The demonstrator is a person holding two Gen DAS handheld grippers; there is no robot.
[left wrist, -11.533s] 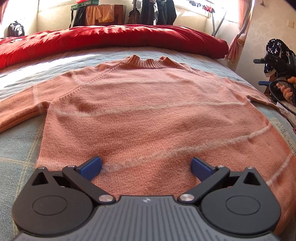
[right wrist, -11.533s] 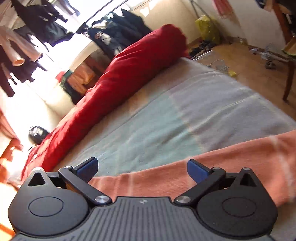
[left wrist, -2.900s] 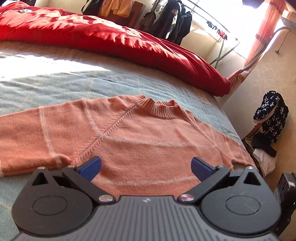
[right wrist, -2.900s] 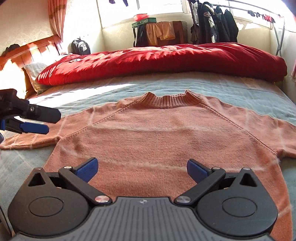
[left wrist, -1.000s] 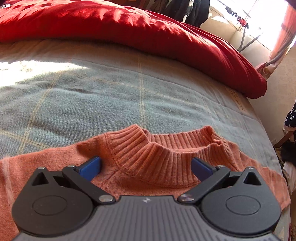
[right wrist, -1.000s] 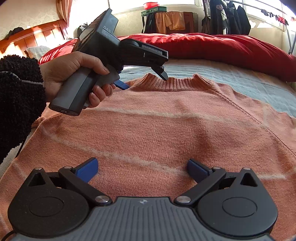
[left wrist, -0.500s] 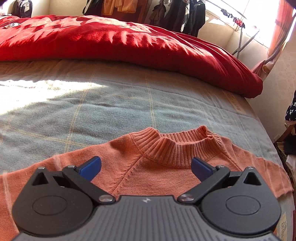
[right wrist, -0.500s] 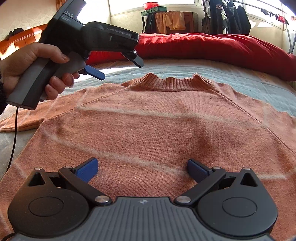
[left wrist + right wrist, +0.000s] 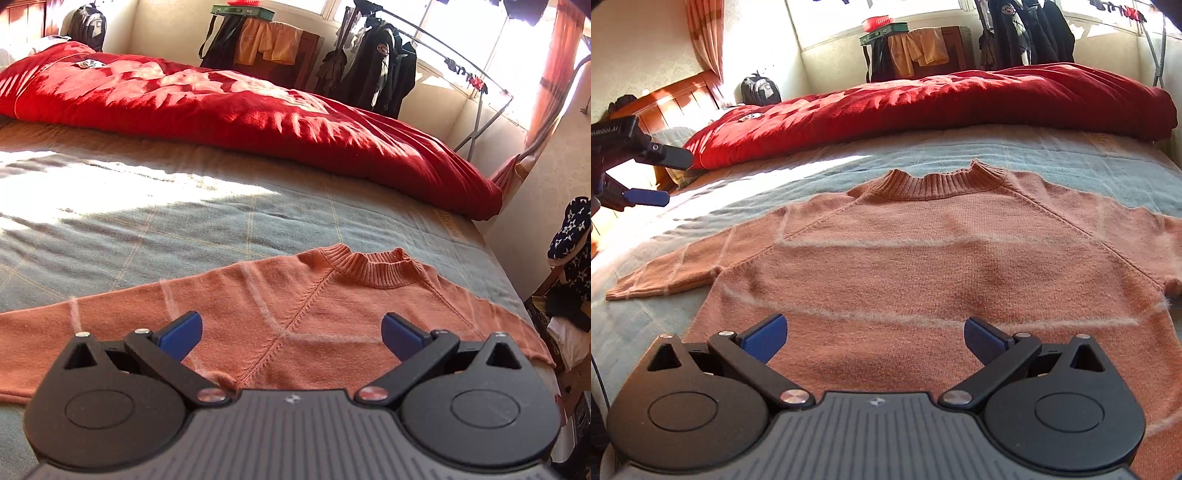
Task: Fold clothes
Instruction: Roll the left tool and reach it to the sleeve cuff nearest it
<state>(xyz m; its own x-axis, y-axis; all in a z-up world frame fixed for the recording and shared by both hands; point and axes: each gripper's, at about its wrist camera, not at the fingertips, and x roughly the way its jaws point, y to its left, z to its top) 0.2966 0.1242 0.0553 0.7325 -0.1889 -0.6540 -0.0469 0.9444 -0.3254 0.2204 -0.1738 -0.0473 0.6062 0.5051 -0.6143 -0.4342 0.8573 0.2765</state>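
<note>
The orange sweater (image 9: pixel 923 258) lies flat and face-up on the bed (image 9: pixel 184 229), collar (image 9: pixel 934 182) toward the red duvet (image 9: pixel 240 110), both sleeves spread outward. The left gripper (image 9: pixel 291 332) stands with jaws wide apart, holding nothing, above the shoulder region near the left sleeve (image 9: pixel 92 325). The right gripper (image 9: pixel 875 338) is likewise spread wide and empty, positioned over the lower body of the garment (whether either touches the knit cannot be told). In the right wrist view the left gripper (image 9: pixel 661 177) appears at the far left edge, clear of the sweater. Dark coats (image 9: pixel 384 77) hang on a rail beyond the bed.
</note>
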